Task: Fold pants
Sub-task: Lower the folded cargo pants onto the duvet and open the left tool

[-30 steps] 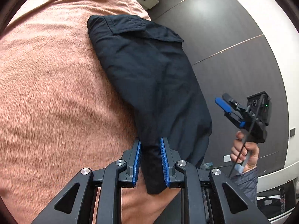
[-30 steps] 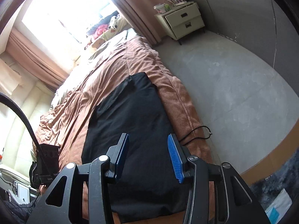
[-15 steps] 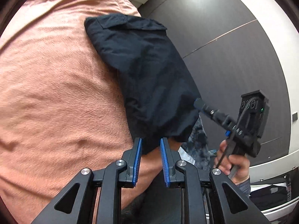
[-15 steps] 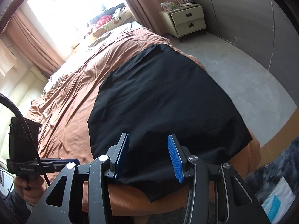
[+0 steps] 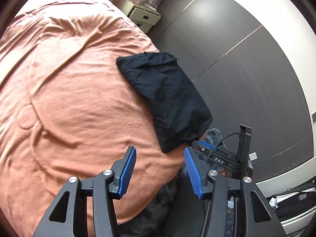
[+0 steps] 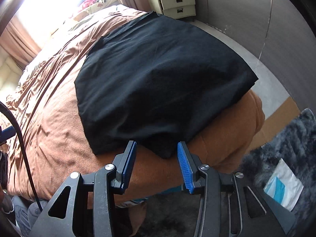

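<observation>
The dark navy pants [image 5: 167,98] lie folded on the orange-brown bedspread [image 5: 69,98] near the bed's corner, flap pocket at the far end. My left gripper [image 5: 160,154] hovers above and short of the pants' near corner, its jaws opening with nothing between them. In the right wrist view the pants [image 6: 158,79] fill the middle. My right gripper [image 6: 157,148] stands open at their near edge, where a hanging fold shows between its fingers without the pads pressing on it. The right gripper [image 5: 203,145] also shows just below the pants' near end.
A cream nightstand [image 6: 175,4] stands past the bed's far corner by a dark panelled wall [image 5: 246,69]. A grey furry rug [image 6: 286,138] with a white and blue packet [image 6: 282,185] lies on the floor at right. A black cable [image 6: 23,138] hangs at left.
My left gripper let go of the pants' hem, spread its jaws and drew back and up. My right gripper came in close to the pants' near edge, still equally open.
</observation>
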